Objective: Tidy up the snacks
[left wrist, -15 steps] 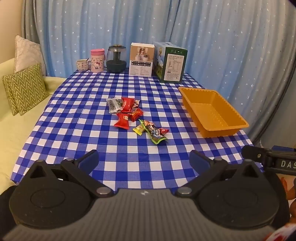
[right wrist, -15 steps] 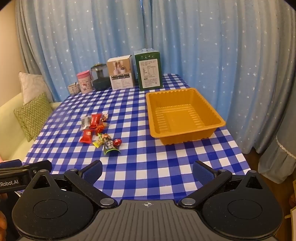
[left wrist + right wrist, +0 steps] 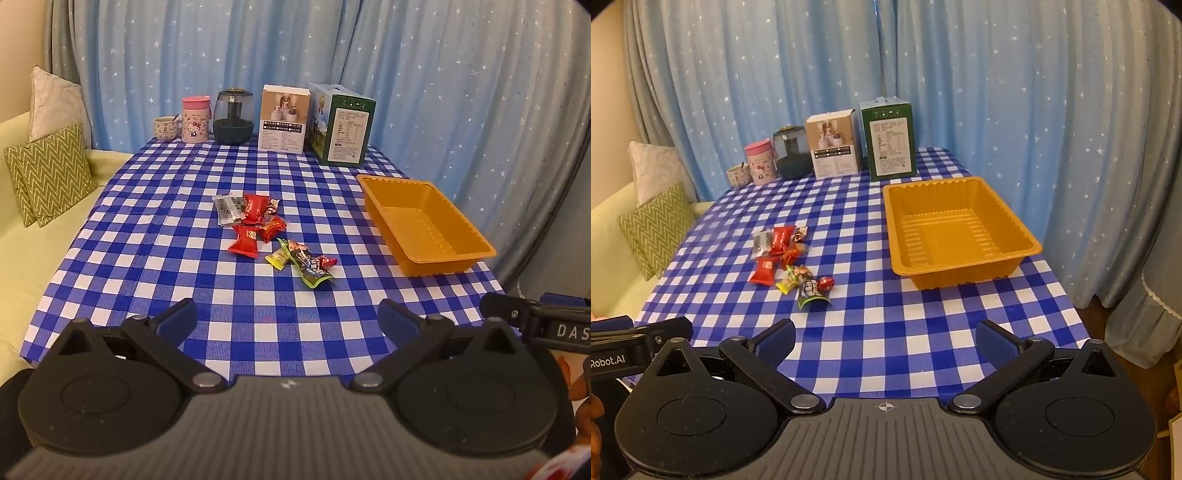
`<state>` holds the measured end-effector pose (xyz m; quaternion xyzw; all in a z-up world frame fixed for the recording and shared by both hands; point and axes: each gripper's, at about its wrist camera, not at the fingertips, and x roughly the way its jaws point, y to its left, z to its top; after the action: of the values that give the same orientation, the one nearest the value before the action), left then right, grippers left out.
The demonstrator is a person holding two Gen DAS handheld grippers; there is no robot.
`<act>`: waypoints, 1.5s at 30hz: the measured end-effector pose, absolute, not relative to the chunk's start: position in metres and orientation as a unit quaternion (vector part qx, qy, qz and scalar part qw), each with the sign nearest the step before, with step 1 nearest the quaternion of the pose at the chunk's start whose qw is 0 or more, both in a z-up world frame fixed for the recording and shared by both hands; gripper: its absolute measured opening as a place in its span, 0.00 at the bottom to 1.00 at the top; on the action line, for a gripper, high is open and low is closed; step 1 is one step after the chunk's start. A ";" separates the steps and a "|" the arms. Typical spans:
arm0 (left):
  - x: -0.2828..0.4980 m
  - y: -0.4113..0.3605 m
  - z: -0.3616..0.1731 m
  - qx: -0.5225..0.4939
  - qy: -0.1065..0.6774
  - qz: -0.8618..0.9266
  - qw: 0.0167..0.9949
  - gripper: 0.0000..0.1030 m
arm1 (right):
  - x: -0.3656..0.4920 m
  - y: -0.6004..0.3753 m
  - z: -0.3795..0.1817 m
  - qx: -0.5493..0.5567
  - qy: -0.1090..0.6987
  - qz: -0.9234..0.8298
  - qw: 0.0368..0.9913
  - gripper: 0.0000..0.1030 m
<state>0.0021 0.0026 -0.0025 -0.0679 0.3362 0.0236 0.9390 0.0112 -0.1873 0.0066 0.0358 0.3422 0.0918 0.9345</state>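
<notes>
Almost nothing is changed against the pictures from half a second before: the counter (image 3: pixel 155 236) with its blue checked cloth, the things on it and both tongs are found in the same places, so the task is judged to be at its very start, with no snack yet moved.

The orange tray (image 3: pixel 960 236) is seen empty at about 1 o'clock in the right wrist view, and at about 2 o'clock in the left wrist view. At 12 o'clock, along the far edge of the counter, a green box (image 3: pixel 343 125), a white box (image 3: pixel 282 120), a dark jar (image 3: pixel 233 118), a pink cup (image 3: pixel 195 120) and a small mug (image 3: pixel 166 128) are lined up; they are probably not part of the task.

The snacks (image 3: pixel 273 236) are lying in a loose group in the middle of the counter, at 12 o'clock from the left tongs (image 3: pixel 288 317) and at about 11 o'clock from the right tongs (image 3: pixel 884 339), well apart from the tray. Red wrappers, a silver one, a yellow one and a green one can be told.

Both tongs are spread fully wide and nothing is held between them. They are kept above the near edge of the counter, far from the snacks.

It is judged that a reach toward the nearest wrapper is needed next. The wrappers are thin and touch each other, so two could be taken together by mistake.
</notes>
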 end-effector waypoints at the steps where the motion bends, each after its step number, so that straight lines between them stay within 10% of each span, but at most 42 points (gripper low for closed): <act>1: 0.002 0.003 -0.003 -0.068 0.336 0.024 0.939 1.00 | 0.013 -0.188 0.006 0.036 0.342 0.092 0.934 1.00; 45: 0.004 0.002 0.000 -0.070 0.336 0.022 0.939 1.00 | 0.009 -0.187 0.006 0.036 0.339 0.090 0.936 1.00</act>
<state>0.0035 0.0020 0.0002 -0.0705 0.3365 0.0217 0.9388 0.0092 -0.1866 0.0057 0.0355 0.3388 0.0898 0.9359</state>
